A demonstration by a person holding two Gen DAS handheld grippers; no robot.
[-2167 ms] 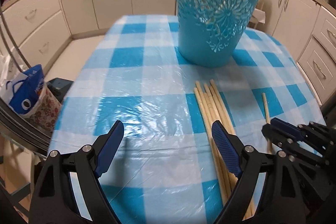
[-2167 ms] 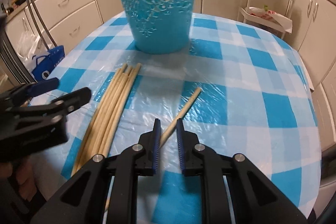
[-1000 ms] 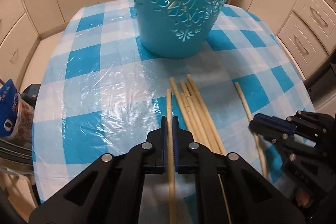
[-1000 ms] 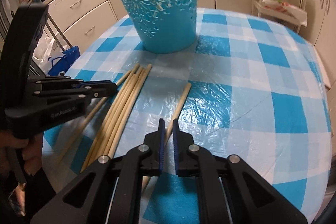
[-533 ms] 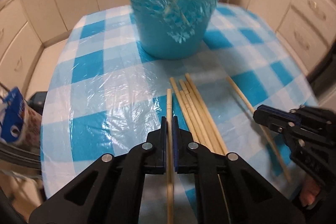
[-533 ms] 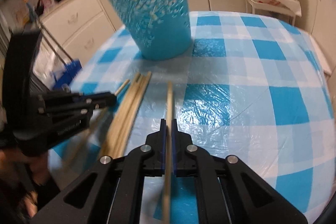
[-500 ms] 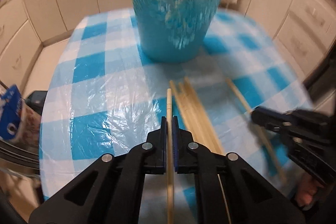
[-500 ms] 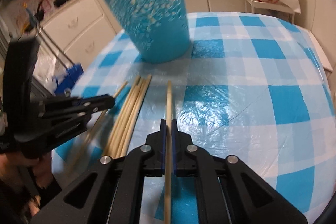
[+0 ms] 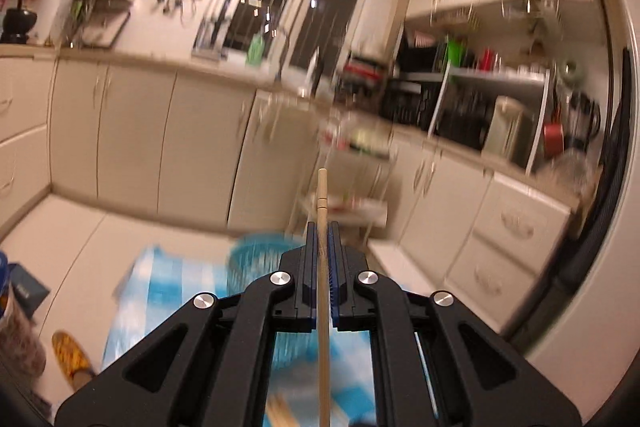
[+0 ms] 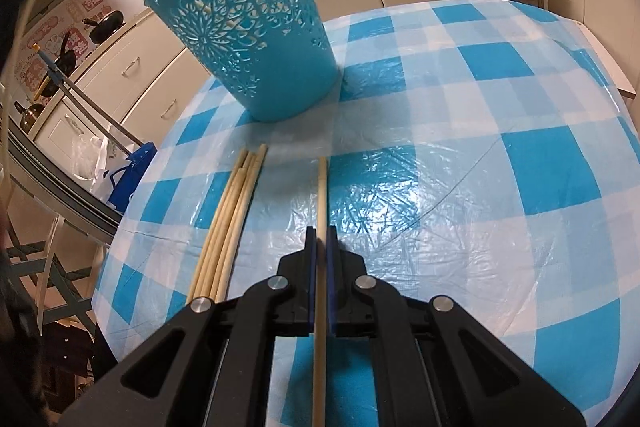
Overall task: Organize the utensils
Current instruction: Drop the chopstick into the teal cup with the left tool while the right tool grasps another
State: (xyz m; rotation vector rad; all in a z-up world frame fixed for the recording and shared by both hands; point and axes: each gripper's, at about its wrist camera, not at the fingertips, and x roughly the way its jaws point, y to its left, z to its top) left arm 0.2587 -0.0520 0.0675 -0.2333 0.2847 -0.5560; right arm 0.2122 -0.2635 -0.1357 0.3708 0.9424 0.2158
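The left claw (image 9: 321,259) is pressed together on a wooden chopstick (image 9: 322,203), which runs straight up the middle between the blue pads and sticks out past the tips toward the blurred kitchen cabinets (image 9: 132,139). Below that claw, smeared by blur, are the rim of the blue basket (image 9: 256,255) and the checked worktop (image 9: 160,291).

The right claw (image 10: 321,247) is likewise closed, pinching a second chopstick (image 10: 321,187) that lies along its centre line; its far end reaches out over the blue-and-white checked worktop (image 10: 500,187), and whether it touches the surface cannot be told. Just left of it, apart from the claw, a bundle of chopsticks (image 10: 232,223) lies flat on the cloth, their ends pointing toward the blue perforated basket (image 10: 248,23), which stands upright farther back on the worktop.
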